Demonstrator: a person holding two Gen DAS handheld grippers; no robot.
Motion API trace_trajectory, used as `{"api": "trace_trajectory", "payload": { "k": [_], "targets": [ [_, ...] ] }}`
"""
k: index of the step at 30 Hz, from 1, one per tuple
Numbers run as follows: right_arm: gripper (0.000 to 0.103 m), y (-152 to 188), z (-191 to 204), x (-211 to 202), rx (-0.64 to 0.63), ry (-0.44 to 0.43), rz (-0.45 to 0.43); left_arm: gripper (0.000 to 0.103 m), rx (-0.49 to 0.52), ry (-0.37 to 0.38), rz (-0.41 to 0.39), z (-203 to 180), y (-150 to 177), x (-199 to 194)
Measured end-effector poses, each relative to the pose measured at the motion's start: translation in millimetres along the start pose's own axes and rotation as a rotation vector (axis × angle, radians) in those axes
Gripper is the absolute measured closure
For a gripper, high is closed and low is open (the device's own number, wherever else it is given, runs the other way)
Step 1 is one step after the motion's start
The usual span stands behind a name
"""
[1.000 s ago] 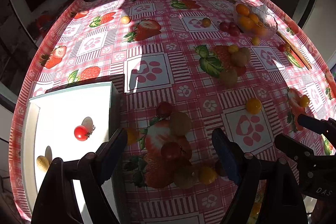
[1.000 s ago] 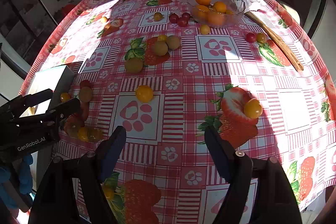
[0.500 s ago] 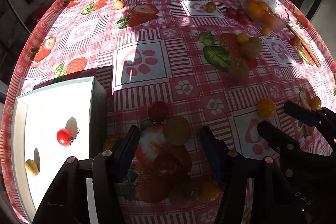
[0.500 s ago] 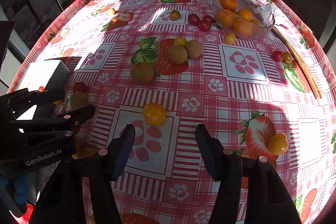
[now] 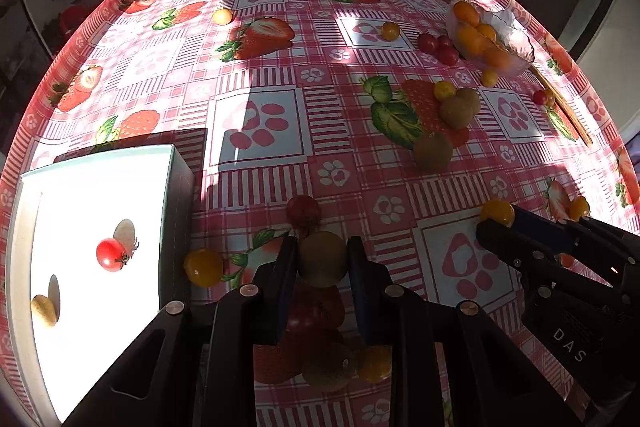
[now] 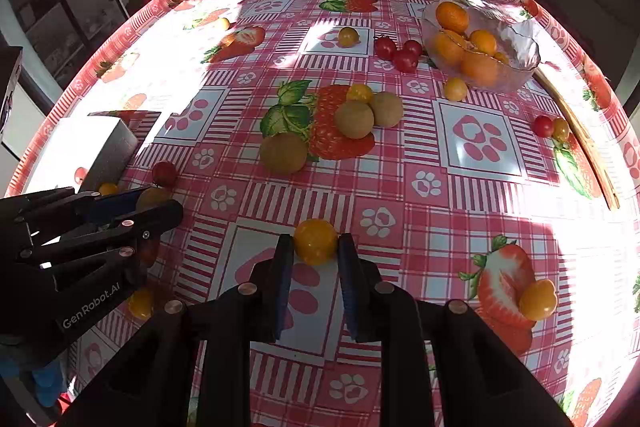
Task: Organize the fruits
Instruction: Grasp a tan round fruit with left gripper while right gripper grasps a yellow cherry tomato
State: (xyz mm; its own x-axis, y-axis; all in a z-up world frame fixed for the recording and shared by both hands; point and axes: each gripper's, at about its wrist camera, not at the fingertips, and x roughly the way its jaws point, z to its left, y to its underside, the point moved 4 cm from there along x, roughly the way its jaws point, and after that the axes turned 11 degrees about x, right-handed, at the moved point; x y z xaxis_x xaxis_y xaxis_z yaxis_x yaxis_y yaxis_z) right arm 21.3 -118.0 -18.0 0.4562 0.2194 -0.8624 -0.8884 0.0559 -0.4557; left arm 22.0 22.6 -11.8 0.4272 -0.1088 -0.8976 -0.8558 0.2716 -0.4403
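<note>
The jaws of both grippers have just been closing, and each pair now has a fruit pinched between its pads. The left gripper (image 5: 322, 259) clamps a brown kiwi (image 5: 323, 258) that sits on the strawberry-print tablecloth (image 5: 260, 123), just in front of a dark red tomato (image 5: 303, 211). The right gripper (image 6: 314, 251) squeezes a yellow-orange tomato (image 6: 315, 241) over a paw-print square of the cloth; whether that fruit still rests on the cloth or is a little off it is hard to tell from this angle.

Beside the left gripper, to its left, stands a white box (image 5: 172, 211) with a red cherry tomato (image 5: 110, 254) and a small pale fruit (image 5: 43, 310) lying inside, well apart from each other. A yellow tomato (image 5: 203, 267) lies on the cloth just outside the box wall. Under the left gripper's fingers more fruit is bunched in shadow: a red one, a brownish one and a small yellow one.

Farther up the table three more kiwis (image 6: 354, 119) lie near one another on a printed strawberry, with a small yellow tomato touching the upper two. A glass bowl (image 6: 520, 55) of oranges (image 6: 452, 17) stands at the far right, three red cherry tomatoes (image 6: 400, 53) just to its left, and a long wooden utensil (image 6: 580, 139) runs along the right edge. One more yellow tomato (image 6: 538, 299) rests on a printed strawberry near the right gripper.
</note>
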Motion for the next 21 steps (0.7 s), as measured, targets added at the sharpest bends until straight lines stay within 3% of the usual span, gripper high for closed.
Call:
{"api": "trace_trajectory", "payload": {
  "k": [11, 21],
  "targets": [
    [0.078, 14.3, -7.7, -29.0, 0.061, -0.061, 0.001, 0.076, -0.012, 0.014, -0.098, 5.4, 15.2, -52.8],
    [0.078, 25.8, 5.1, -52.8, 0.059, -0.083, -0.001, 0.076, -0.037, -0.035, -0.116, 27.1, 52.6, -83.5]
  ]
}}
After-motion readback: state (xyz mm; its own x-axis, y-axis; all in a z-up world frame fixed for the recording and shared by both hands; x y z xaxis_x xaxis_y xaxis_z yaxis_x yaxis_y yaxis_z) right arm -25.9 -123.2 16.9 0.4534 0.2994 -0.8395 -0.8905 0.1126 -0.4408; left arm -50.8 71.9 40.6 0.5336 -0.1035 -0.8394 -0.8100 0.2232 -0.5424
